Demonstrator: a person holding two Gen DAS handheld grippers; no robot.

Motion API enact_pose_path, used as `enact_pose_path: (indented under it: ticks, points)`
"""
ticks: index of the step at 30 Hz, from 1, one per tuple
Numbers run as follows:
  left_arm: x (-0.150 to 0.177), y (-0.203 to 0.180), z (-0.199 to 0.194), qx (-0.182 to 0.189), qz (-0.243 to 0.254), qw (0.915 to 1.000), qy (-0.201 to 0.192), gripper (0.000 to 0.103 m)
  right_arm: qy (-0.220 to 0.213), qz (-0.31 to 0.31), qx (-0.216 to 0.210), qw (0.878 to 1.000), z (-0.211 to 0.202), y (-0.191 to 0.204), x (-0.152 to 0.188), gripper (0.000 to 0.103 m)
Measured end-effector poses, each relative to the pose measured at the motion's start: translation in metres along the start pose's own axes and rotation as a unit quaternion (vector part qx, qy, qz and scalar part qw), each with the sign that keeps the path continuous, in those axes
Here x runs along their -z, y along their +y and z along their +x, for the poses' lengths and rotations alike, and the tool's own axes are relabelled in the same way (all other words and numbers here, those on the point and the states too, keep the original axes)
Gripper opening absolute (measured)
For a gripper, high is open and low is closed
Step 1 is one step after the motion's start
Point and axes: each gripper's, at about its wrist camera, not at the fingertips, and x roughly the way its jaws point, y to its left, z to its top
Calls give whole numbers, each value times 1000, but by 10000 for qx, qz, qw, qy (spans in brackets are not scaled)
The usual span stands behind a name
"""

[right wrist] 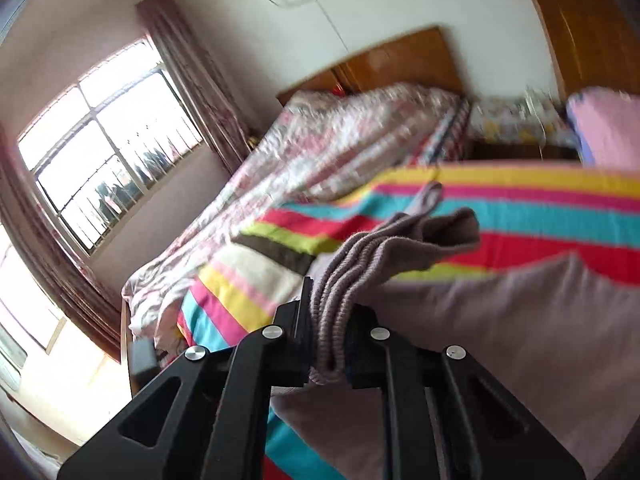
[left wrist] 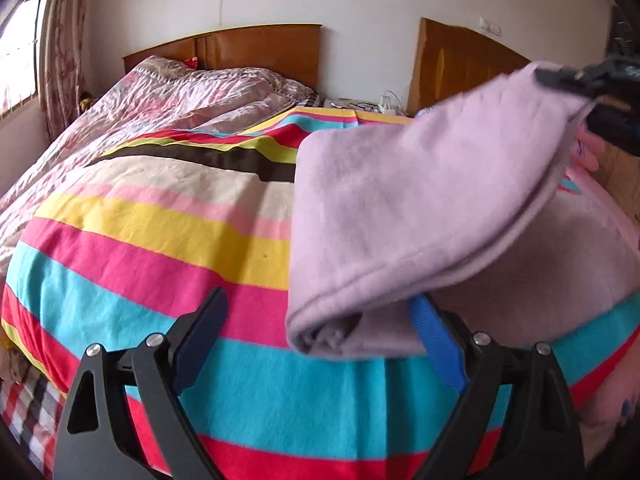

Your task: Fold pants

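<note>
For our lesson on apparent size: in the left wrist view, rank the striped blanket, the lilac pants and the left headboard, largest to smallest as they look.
1. Striped blanket
2. Lilac pants, though nearness to the camera enlarges them
3. Left headboard

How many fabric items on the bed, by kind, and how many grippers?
Lilac pants: 1
Striped sheet: 1
Floral quilt: 1
Pink pillow: 1
Grippers: 2, left gripper and right gripper
Total: 6
</note>
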Motion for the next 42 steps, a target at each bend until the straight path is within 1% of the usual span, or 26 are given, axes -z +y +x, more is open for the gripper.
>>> enact_pose_path:
  ticks: [1, 2, 4, 6, 8, 9, 10, 11, 13, 16, 20, 24, 25, 26, 27, 29, 30, 31, 32, 33, 34, 36, 37, 39, 40, 42]
  points:
    - [-4, 3, 2, -71, -96, 9999, -6, 91, -112, -18, 72, 9999, -14, -6, 0, 14]
    - [-7, 5, 5, -248, -161, 9996, -17, 91, -181, -5, 167, 9997, -23, -12, 2, 14]
    - [-7, 10, 10, -539, -147, 9984, 45, 93, -81, 317, 433, 9985, -35, -42, 19, 14]
    - [-1, 13, 15, -553, -53, 9983, 149, 96, 276, 862, 666, 9937, -33, -80, 53, 14]
    - [5, 13, 19, -568, 40, 9981, 240, 97, 782, 1249, 968, 9843, -18, -109, 97, 14]
    - [7, 13, 20, -560, 30, 9980, 275, 97, 1060, 1470, 1033, 9780, -7, -123, 120, 14]
    - [7, 14, 22, -522, -14, 9982, 306, 98, 1087, 1690, 973, 9748, -1, -132, 137, 14]
    - [7, 15, 23, -517, -53, 9981, 325, 98, 897, 1761, 870, 9764, -3, -135, 141, 14]
    - [5, 15, 25, -567, -26, 9978, 351, 100, 875, 1790, 808, 9766, -5, -138, 137, 14]
    - [4, 16, 26, -620, 51, 9973, 384, 100, 920, 1610, 842, 9790, -8, -135, 138, 14]
    - [5, 18, 28, -656, -81, 9970, 400, 102, 878, 1720, 744, 9784, -8, -135, 138, 14]
    - [4, 17, 27, -701, -107, 9965, 434, 102, 917, 1680, 796, 9783, -9, -130, 140, 15]
    - [4, 16, 26, -713, -66, 9964, 464, 102, 947, 1647, 850, 9781, -8, -132, 142, 16]
    - [3, 14, 24, -717, 22, 9962, 498, 101, 965, 1586, 909, 9784, -9, -132, 142, 22]
    - [3, 10, 20, -728, 220, 9957, 536, 101, 994, 1459, 958, 9796, -13, -130, 140, 25]
    - [3, 1, 9, -804, 736, 9922, 602, 101, 943, 1314, 1094, 9808, -24, -129, 137, 49]
    - [2, -2, 2, -875, 993, 9893, 620, 101, 824, 1198, 1263, 9813, -34, -129, 133, 55]
    - [0, -5, -7, -993, 1237, 9854, 611, 101, 712, 1051, 1412, 9818, -42, -127, 129, 58]
    - [-5, -5, -17, -1062, 1347, 9838, 530, 101, 661, 909, 1502, 9823, -46, -124, 126, 58]
    - [-15, -5, -31, -1020, 1297, 9857, 336, 101, 618, 718, 1591, 9827, -49, -120, 121, 58]
    - [-27, -4, -40, -901, 1162, 9890, 155, 101, 579, 501, 1669, 9830, -48, -114, 116, 58]
    - [-55, -8, -53, -504, 834, 9949, -270, 101, 568, 139, 1682, 9840, -40, -101, 109, 58]
    - [-72, -17, -53, -187, 723, 9960, -489, 101, 608, -112, 1704, 9834, -32, -91, 106, 58]
    - [-95, -38, -40, 77, 721, 9955, -611, 101, 671, -587, 1692, 9816, -16, -71, 104, 58]
    - [-107, -54, -26, 197, 813, 9946, -606, 101, 714, -744, 1654, 9808, -6, -62, 104, 58]
    - [-122, -80, 10, 401, 1045, 9929, -410, 102, 947, -1066, 1691, 9752, 13, -52, 103, 60]
